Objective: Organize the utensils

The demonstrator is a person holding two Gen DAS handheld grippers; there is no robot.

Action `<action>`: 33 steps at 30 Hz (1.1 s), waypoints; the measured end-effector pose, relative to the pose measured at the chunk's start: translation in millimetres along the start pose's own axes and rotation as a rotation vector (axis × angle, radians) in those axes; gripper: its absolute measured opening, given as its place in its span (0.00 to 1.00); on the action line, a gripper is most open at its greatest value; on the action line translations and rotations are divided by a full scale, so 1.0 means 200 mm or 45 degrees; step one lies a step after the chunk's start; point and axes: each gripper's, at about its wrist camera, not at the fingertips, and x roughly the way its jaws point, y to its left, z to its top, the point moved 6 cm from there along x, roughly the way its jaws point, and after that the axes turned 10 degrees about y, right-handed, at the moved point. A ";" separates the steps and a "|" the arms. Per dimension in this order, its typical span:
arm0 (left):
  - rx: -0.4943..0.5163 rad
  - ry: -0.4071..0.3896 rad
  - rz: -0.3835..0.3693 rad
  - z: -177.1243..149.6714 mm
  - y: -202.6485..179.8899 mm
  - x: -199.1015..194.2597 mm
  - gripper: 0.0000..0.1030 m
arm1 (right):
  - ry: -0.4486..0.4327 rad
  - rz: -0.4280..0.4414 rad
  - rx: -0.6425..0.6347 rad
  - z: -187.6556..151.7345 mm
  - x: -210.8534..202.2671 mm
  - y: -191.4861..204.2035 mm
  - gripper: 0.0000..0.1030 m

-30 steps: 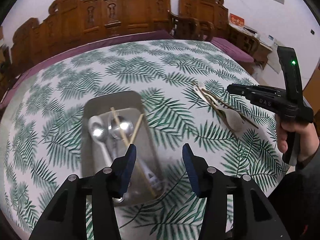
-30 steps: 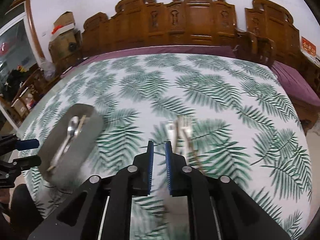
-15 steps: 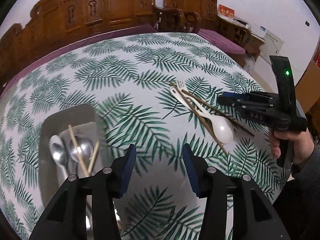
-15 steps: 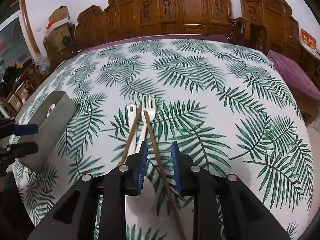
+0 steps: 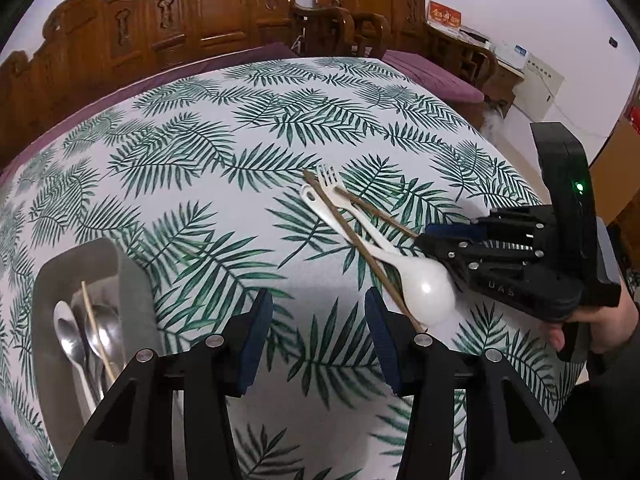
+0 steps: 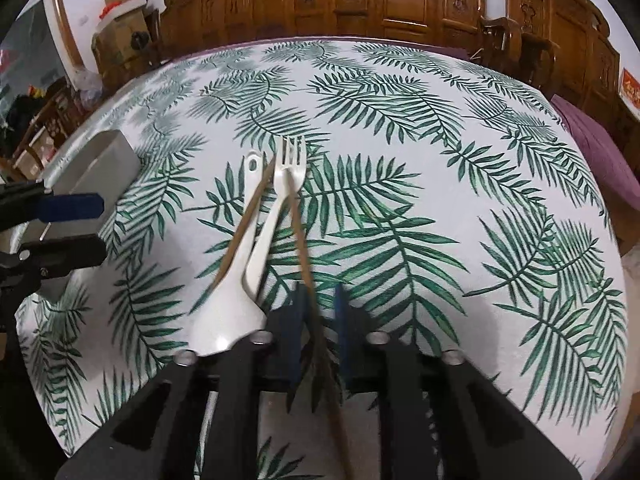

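A white spoon (image 6: 236, 276), a white fork (image 6: 280, 196) and two brown chopsticks lie together on the leaf-print tablecloth. My right gripper (image 6: 318, 300) is open, its blue pads on either side of one chopstick (image 6: 302, 248). It also shows in the left wrist view (image 5: 452, 236), low over the spoon bowl (image 5: 424, 288). My left gripper (image 5: 318, 320) is open and empty above the cloth, between the pile and the grey tray (image 5: 132, 280). The tray holds metal spoons (image 5: 70, 336) and a chopstick (image 5: 96, 328).
The round table's edge (image 5: 532, 196) drops off behind the right gripper. Carved wooden chairs (image 6: 420, 0) ring the far side. Boxes (image 6: 120, 28) stand at the far left. The grey tray (image 6: 100, 160) sits near the table's left edge.
The left gripper has swung right, from over the tray toward the pile. The right gripper has opened and moved down and forward, so its pads now straddle a chopstick.
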 end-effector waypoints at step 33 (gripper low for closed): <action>-0.112 0.176 -0.061 0.16 -0.13 0.35 0.19 | -0.068 -0.011 0.081 0.04 -0.10 -0.07 0.06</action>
